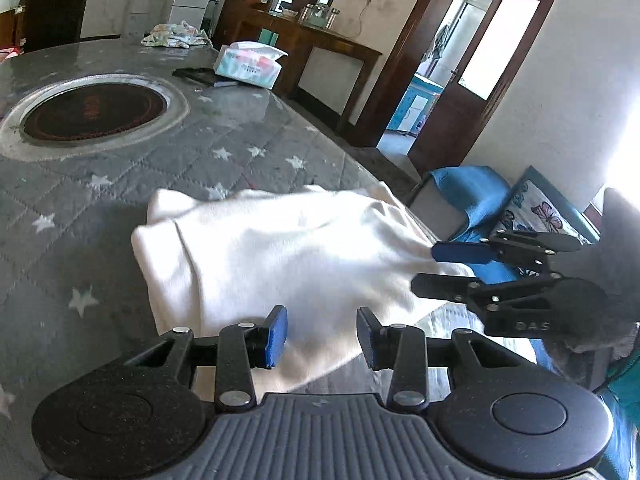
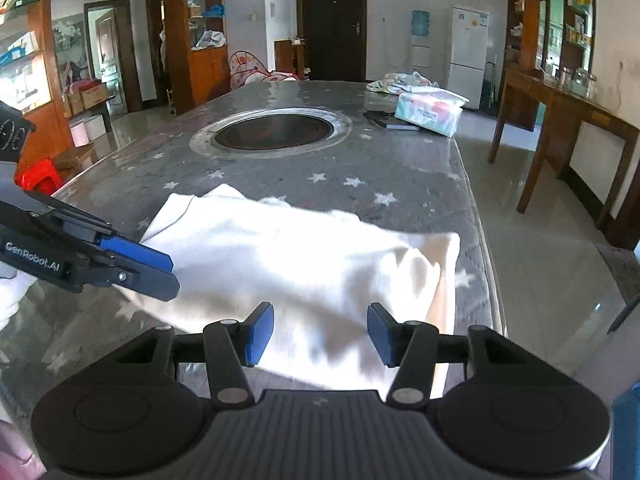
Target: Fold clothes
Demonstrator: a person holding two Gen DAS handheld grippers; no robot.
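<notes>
A white garment (image 1: pixel 288 248) (image 2: pixel 304 252) lies folded into a rough rectangle near the front of a table covered in grey star-print quilting (image 1: pixel 60 208) (image 2: pixel 400 168). My left gripper (image 1: pixel 322 338) is open just above the garment's near edge, with cloth showing between its blue pads. In the right wrist view it (image 2: pixel 174 276) reaches in at the garment's left end. My right gripper (image 2: pixel 320 334) is open too, over the near edge. From the left wrist view it (image 1: pixel 424 268) sits at the garment's right corner by the table edge, fingers apart around the cloth.
A round inset hotplate (image 2: pixel 274 132) sits mid-table. Beyond it lie a tissue pack (image 2: pixel 430 112), a dark flat book (image 2: pixel 386 120) and a crumpled cloth (image 2: pixel 400 80). The table's right edge (image 2: pixel 476 220) drops to the floor. A wooden side table (image 2: pixel 560 108) stands at the right.
</notes>
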